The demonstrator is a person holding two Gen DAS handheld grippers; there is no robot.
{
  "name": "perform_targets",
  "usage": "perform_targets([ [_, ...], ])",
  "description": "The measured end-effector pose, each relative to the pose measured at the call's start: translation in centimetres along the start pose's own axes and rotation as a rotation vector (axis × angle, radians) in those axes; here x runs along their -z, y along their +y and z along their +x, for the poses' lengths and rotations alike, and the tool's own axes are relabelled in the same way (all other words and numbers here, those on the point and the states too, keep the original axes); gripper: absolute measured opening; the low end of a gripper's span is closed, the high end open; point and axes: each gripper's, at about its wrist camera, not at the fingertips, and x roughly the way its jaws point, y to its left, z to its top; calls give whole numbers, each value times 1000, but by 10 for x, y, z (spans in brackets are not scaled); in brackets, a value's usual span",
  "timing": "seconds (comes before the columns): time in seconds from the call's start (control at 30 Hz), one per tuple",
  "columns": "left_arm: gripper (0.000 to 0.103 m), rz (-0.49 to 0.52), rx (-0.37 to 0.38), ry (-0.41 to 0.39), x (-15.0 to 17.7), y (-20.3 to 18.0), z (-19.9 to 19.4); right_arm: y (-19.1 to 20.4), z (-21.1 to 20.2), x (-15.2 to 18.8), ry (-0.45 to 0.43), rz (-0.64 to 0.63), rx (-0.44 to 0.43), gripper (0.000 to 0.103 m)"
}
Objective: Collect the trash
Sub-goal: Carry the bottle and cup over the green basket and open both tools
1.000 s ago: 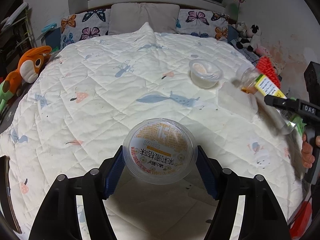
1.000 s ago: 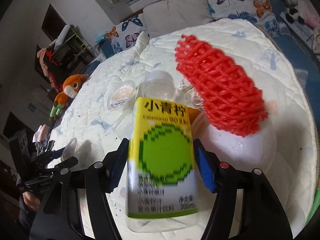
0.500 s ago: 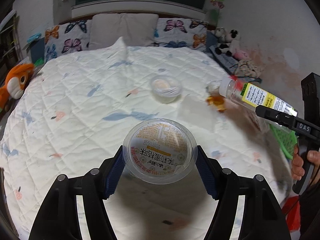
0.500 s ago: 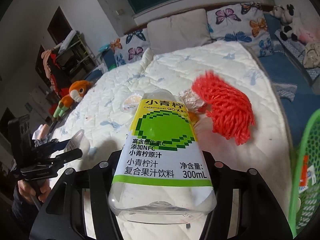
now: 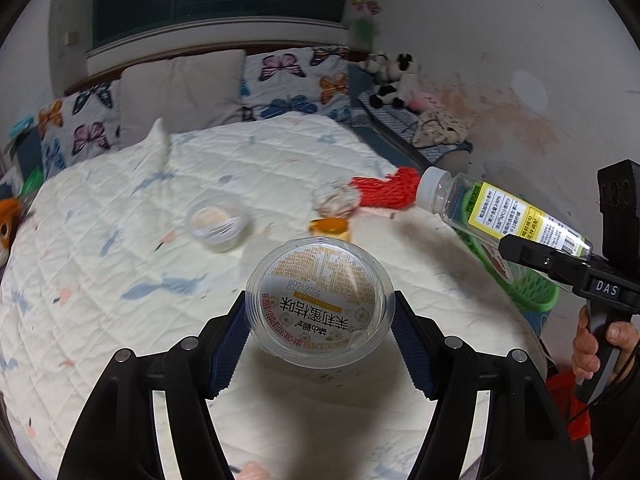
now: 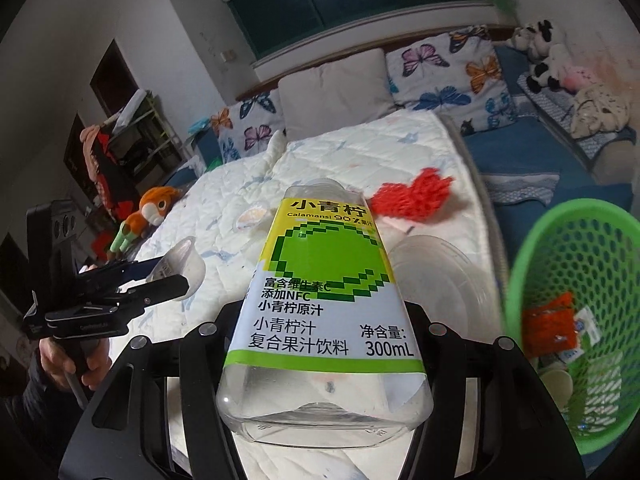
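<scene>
While a second ago both loads hung over the middle of the bed (image 5: 120,280), they're now out at its right edge: the right gripper (image 6: 324,344) pinches the bottle (image 6: 326,280), labelled "Calamansi 90%" and "300mL", beside the green basket (image 6: 560,248), and the left gripper (image 5: 318,320) clamps the cup (image 5: 318,300), so drop-off looks close

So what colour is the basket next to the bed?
Bright green, with a mesh of holes. The basket shows best in the right wrist view.
</scene>
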Motion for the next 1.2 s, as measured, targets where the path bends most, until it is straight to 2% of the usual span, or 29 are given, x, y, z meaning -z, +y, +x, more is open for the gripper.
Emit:
perform_targets([
  [0.13,66,36,33,0,-10,-21,3,-18,-22,1,-32,21,50,57],
  [0.3,66,87,91,13,-24,-57,16,-64,-45,6,-40,96,175,57],
  [0.47,66,135,154,36,-40,-98,38,-115,-53,14,1,154,337,57],
  [0.6,66,185,192,41,-53,-134,53,-147,-50,24,47,196,414,57],
  [0.87,66,260,236,58,-71,-186,80,-196,-46,47,98,301,442,64],
  [0.93,66,275,239,61,-73,-195,85,-198,-50,48,89,308,443,67],
  [1.2,66,293,260,115,-72,-227,119,-197,-78,57,48,311,454,67],
])
